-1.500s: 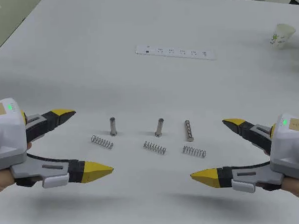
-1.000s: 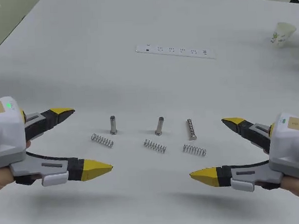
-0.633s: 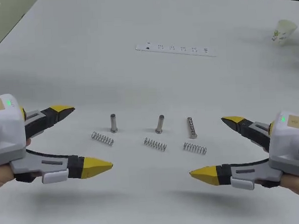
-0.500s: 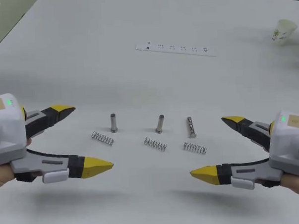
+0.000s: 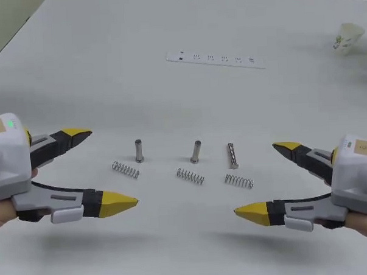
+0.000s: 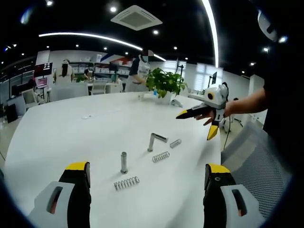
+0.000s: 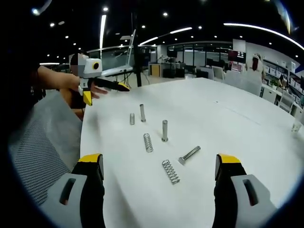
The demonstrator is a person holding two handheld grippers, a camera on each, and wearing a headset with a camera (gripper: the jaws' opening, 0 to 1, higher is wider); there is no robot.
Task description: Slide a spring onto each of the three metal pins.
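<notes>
**A:** Where do the tools sit in the head view?

**B:** Nearest, the left gripper (image 5: pixel 112 168) is at eight o'clock and the right gripper (image 5: pixel 256 180) at four. Both are spread wide and hold nothing.

**A:** And the parts?

**B:** Between them on the table (image 5: pixel 170 107), the left spring (image 5: pixel 124 170), middle spring (image 5: pixel 190 176) and right spring (image 5: pixel 238 181) each lie at roughly six o'clock of a pin. The left pin (image 5: pixel 139 150) and middle pin (image 5: pixel 196 152) stand upright. The right pin (image 7: pixel 189 155) seems to lie on its side.

**A:** Farther off?

**B:** A power strip (image 5: pixel 215 60) at twelve and a paper cup (image 5: pixel 348 38) at two.

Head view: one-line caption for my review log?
Open left gripper and right gripper flank three bare metal pins and three loose springs on the white workbench.
</notes>
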